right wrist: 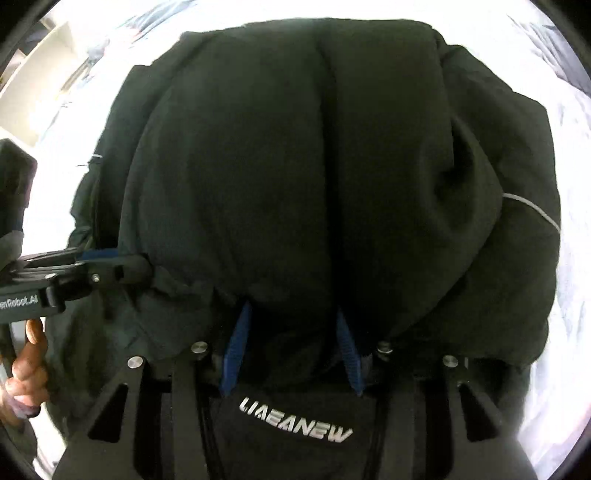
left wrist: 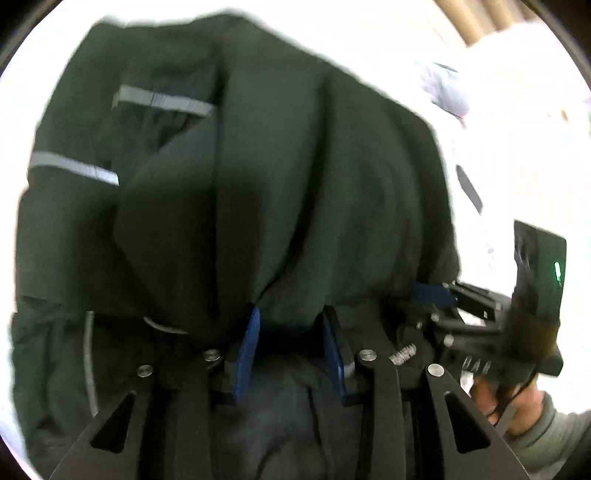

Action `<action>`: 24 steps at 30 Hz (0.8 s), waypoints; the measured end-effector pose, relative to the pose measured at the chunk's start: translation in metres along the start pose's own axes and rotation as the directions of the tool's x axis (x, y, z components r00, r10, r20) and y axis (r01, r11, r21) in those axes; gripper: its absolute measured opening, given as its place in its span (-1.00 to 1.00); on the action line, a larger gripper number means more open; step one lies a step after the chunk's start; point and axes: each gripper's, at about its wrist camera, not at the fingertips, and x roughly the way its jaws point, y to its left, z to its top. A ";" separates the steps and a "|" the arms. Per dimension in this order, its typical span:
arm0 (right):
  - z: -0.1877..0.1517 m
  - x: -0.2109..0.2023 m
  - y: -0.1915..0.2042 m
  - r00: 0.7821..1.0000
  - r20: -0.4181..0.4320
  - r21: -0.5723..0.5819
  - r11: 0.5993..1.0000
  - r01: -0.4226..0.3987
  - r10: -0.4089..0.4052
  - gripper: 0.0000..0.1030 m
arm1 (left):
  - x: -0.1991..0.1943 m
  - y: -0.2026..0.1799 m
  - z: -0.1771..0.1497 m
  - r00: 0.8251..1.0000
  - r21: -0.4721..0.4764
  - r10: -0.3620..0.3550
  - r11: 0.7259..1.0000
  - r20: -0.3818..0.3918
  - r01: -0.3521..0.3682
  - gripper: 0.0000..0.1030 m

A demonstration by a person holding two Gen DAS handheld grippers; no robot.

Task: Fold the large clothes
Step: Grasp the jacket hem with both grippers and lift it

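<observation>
Both sets of blue fingers (left wrist: 251, 332) stand parted with bunched dark cloth between them; whether the pads press it cannot be told. The left gripper (left wrist: 291, 325) and right gripper (right wrist: 291, 328) meet the black jacket (right wrist: 314, 166), folded on a white bed (right wrist: 569, 258).

Under everything I see a white, wrinkled bed sheet (right wrist: 561, 295) with faint grey-blue print, bright and overexposed at the edges of both views. At the top right of my left view stand pale wooden slats (left wrist: 476, 18). A cream-coloured shelf unit (right wrist: 44, 62) sits upper left in my right view.
</observation>
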 end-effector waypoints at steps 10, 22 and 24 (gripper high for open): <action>-0.002 -0.026 0.028 0.999 0.039 -0.094 0.995 0.031 -0.027 -0.05 | 0.017 0.016 -0.012 0.999 -0.096 0.020 0.995 -0.038 -0.024 -0.22; -0.037 -0.037 0.018 0.997 -0.070 -0.037 0.999 -0.034 0.032 -0.03 | -0.053 0.001 -0.077 0.997 -0.133 0.021 0.991 0.075 -0.011 -0.22; -0.058 -0.053 0.010 0.995 -0.073 0.021 0.997 -0.073 0.074 -0.02 | -0.072 0.005 -0.103 0.995 -0.148 0.029 0.989 0.097 -0.014 -0.22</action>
